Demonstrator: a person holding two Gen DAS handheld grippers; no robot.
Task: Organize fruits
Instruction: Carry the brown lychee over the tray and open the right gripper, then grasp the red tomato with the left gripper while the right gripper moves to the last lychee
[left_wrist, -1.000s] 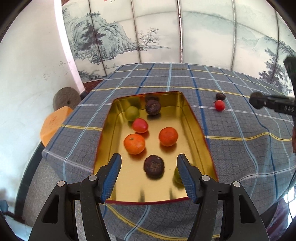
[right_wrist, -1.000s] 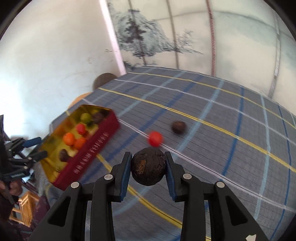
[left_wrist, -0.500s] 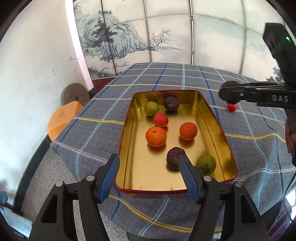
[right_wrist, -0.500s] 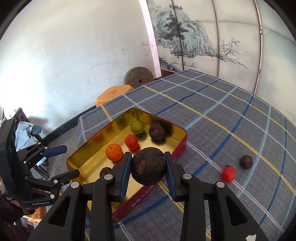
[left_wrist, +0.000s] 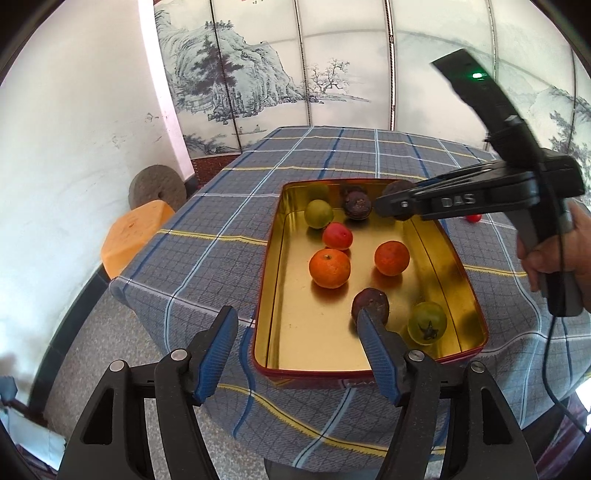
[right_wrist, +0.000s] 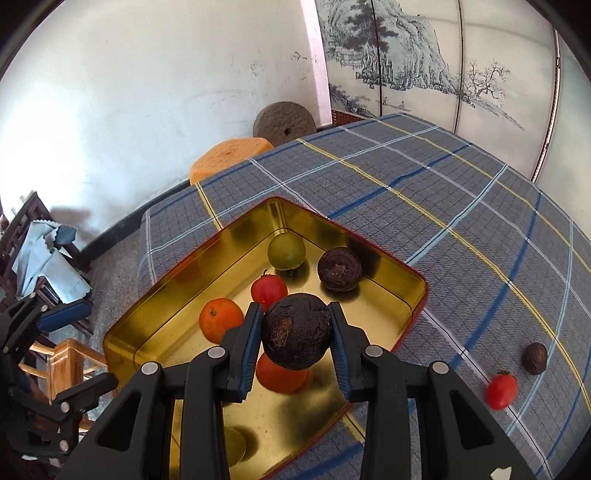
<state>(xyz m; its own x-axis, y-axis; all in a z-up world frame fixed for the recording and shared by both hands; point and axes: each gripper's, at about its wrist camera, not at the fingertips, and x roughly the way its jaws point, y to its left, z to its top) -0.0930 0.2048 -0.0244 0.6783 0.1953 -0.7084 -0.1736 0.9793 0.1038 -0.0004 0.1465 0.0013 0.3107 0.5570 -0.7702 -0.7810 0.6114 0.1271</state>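
The right gripper (right_wrist: 295, 341) has a dark wrinkled fruit (right_wrist: 297, 332) pinched between its two blue pads, and it hangs right over the gold tin (right_wrist: 417, 291). Straight below the held fruit sits an orange (right_wrist: 282, 373); ahead of the fingers lie a red tomato (right_wrist: 269, 290), a green fruit (right_wrist: 286, 251) and another dark fruit (right_wrist: 339, 268), and off to the fingers' left a second orange (right_wrist: 221, 319). That's the crux: letting go here would likely drop the fruit onto the orange, so it probably needs bare gold floor, ahead and to the right. The fruit is round, no long axis to worry about.

The left gripper (left_wrist: 295, 349) is spread wide and empty, hovering off the tin's near edge, with a dark fruit (left_wrist: 370, 301) just past its right finger. To the right of the right gripper, out on the checked cloth (right_wrist: 461, 206), a tomato (right_wrist: 501, 389) and a small dark fruit (right_wrist: 534, 357) wait, nearer the right hand by my reckoning.
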